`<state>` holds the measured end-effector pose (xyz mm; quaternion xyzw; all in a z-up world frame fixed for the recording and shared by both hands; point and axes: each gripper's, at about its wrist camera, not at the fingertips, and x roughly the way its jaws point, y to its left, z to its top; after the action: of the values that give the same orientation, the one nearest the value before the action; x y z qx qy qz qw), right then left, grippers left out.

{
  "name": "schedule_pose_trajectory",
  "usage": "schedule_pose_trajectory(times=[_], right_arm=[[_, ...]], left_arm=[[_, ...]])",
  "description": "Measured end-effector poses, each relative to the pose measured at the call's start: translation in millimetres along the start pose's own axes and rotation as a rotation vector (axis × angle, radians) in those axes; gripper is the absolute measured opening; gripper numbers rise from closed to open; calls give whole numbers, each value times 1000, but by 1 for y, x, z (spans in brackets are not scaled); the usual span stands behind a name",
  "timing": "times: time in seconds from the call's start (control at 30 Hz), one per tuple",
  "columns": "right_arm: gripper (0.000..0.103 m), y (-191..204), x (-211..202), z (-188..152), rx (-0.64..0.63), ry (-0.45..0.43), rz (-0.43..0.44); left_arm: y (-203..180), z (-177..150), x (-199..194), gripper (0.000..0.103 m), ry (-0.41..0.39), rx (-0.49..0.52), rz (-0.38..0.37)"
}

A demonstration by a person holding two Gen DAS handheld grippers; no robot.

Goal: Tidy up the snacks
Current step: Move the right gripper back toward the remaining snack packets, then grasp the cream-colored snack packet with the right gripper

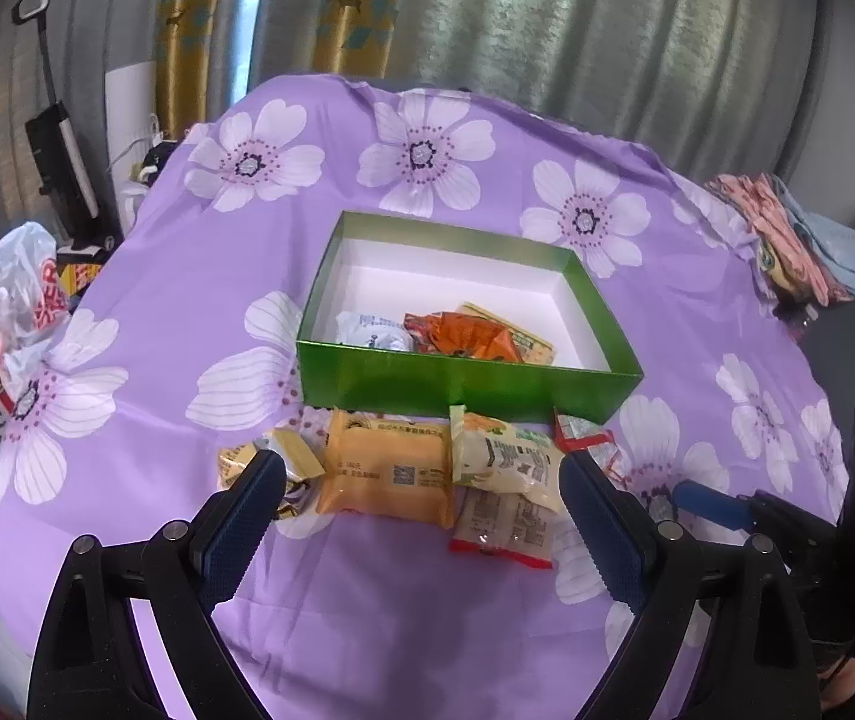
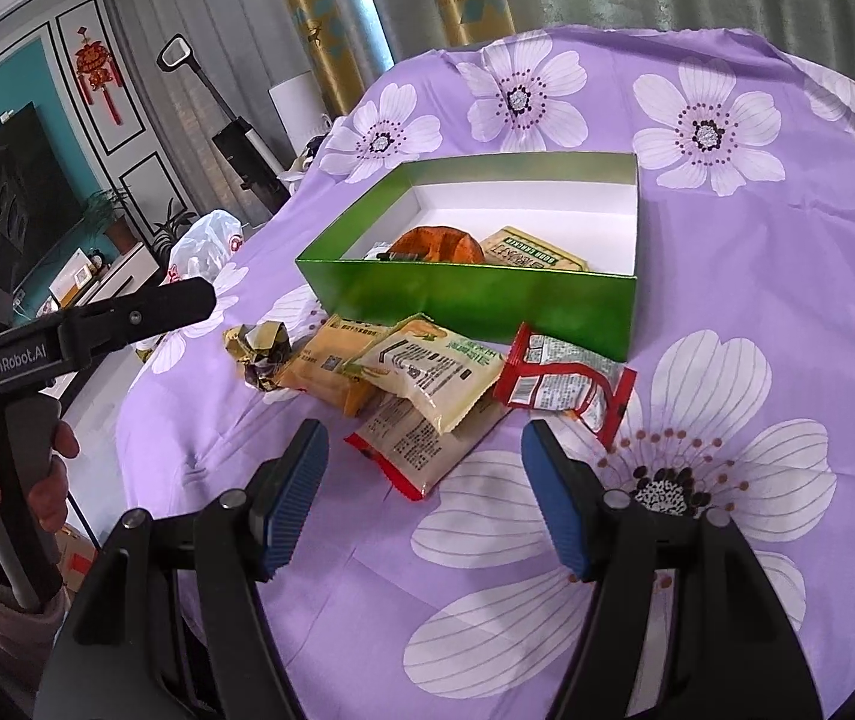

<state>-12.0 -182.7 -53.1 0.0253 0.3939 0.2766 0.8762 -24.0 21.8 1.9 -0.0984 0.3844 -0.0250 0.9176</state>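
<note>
Snacks (image 1: 388,477) mostly lie loose before your green box (image 1: 463,387), only three packets (image 1: 463,336) inside, so with left gripper (image 1: 421,501) and right gripper (image 2: 424,483) spread empty, you've five left.

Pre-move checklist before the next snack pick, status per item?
1. Left tool open, nothing held: ok.
2. Right tool open, nothing held: ok.
3. Green box has room: ok; an orange packet, a white packet and a cracker pack lie at its near side, the rest is bare.
4. Target free to lift: not ok for the red-edged packet, since the pale green-print packet lies on it; take the top one first.
5. Red packet lies apart from the pile: ok.
6. Tools clear of each other: ok.
</note>
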Motion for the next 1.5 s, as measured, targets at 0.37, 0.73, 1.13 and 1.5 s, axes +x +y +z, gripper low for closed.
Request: schedule_pose_trajectory(times=[0.37,0.73,1.13,1.5], right_arm=[[67,-5,11,-3,20,22,18],[67,-20,37,-15,80,81,68],[54,-35,65,-4,165,70,126],[47,-37,87,1,213,98,166]], left_arm=[[-6,-2,13,92,28,19,-5],[3,-10,52,92,149,-44,-98],[-9,2,93,92,203,-6,-179],[-7,5,116,60,259,-40,-229]])
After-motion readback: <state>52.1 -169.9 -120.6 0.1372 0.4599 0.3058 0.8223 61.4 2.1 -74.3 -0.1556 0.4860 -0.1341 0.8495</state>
